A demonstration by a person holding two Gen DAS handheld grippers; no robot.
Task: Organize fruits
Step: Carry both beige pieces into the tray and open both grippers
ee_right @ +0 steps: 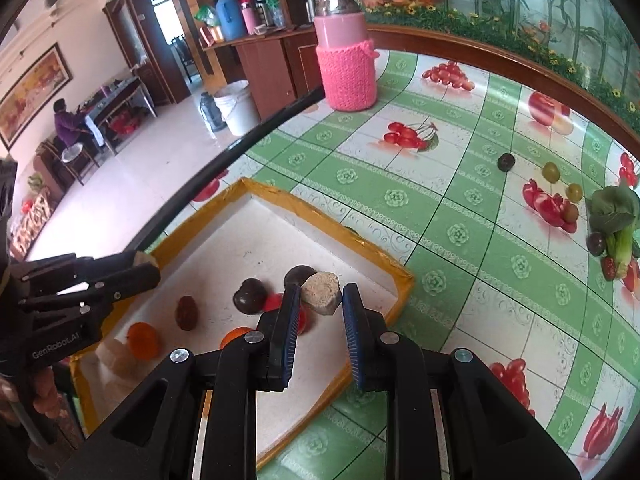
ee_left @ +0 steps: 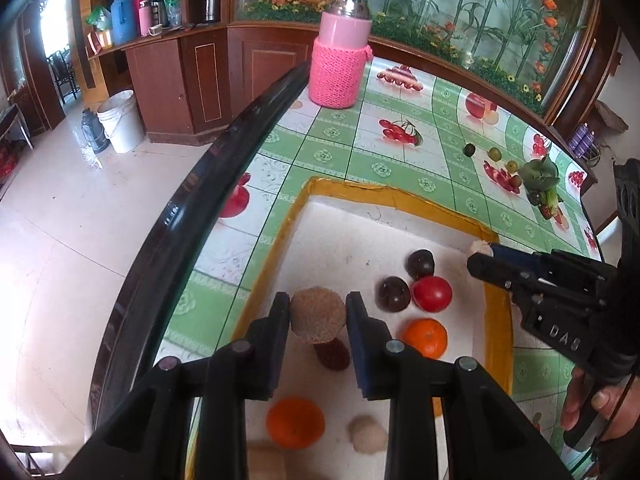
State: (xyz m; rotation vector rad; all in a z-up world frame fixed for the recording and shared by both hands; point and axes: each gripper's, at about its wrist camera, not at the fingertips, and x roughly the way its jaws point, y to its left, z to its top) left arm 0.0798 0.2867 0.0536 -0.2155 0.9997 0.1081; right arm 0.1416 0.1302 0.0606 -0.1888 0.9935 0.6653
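The left gripper (ee_left: 318, 306) was closed on a round, tan, rough-skinned fruit (ee_left: 317, 314), its two black fingers pressed against the fruit's sides above the shallow white tray with a yellow taped rim (ee_left: 394, 196). The fruit looked grainy and matte, pale brown with a faintly faceted outline. The right gripper (ee_right: 321, 295) clamped a second tan, angular, pitted fruit (ee_right: 321, 294) between its blue-padded fingers, over the tray's far right part.

Inside the tray lay two dark purple round fruits (ee_left: 395, 294), touching a glossy red tomato-like fruit (ee_left: 432, 294). A bright orange citrus (ee_left: 425, 338) sat just beside the red one, and another orange fruit (ee_left: 295, 422) lay near the tray's close end next to a small pale beige fruit (ee_left: 367, 434). A dark reddish, bumpy fruit (ee_left: 333, 354) rested below the left gripper's load.

The tray stood on a green-and-white checked tablecloth printed with red fruit (ee_right: 440, 208). Well apart from the tray, small dark and green round fruits (ee_right: 550, 172) and a leafy green vegetable (ee_right: 614, 210) lay on the cloth. A pink bottle in a pink knitted sleeve (ee_right: 347, 64) stood upright at the table's far edge.
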